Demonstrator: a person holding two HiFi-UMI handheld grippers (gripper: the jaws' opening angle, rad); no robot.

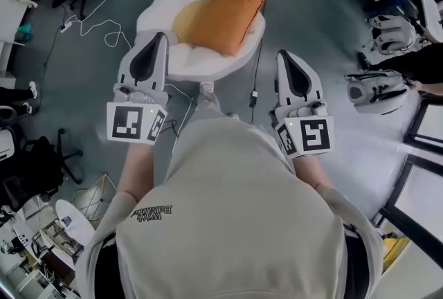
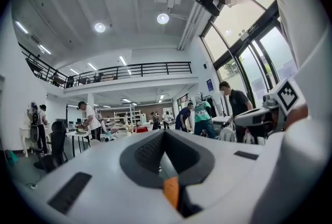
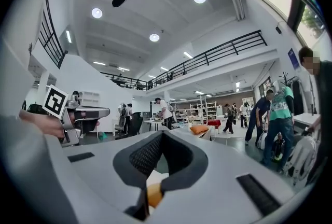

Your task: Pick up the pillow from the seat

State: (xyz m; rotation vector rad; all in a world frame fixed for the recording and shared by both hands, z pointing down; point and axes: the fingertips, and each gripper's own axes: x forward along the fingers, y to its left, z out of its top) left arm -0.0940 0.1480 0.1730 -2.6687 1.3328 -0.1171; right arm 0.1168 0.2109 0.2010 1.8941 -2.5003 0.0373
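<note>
The white, shell-shaped seat [image 1: 208, 68] carries the orange pillow [image 1: 227, 15], which lies tilted toward the seat's far right edge with one corner reaching over the rim. A paler yellow patch at the pillow's left may be part of it or a second cushion; I cannot tell. Both the left gripper [image 1: 159, 37] and the right gripper [image 1: 284, 55] are clenched on nothing, short of the seat, and the left one covers part of the seat's near left rim.

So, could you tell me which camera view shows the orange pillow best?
The head view: nearly the whole orange pillow lies in plain sight on the white seat. Each gripper view shows only an orange sliver low down, through the gap behind its closed jaws.
</note>
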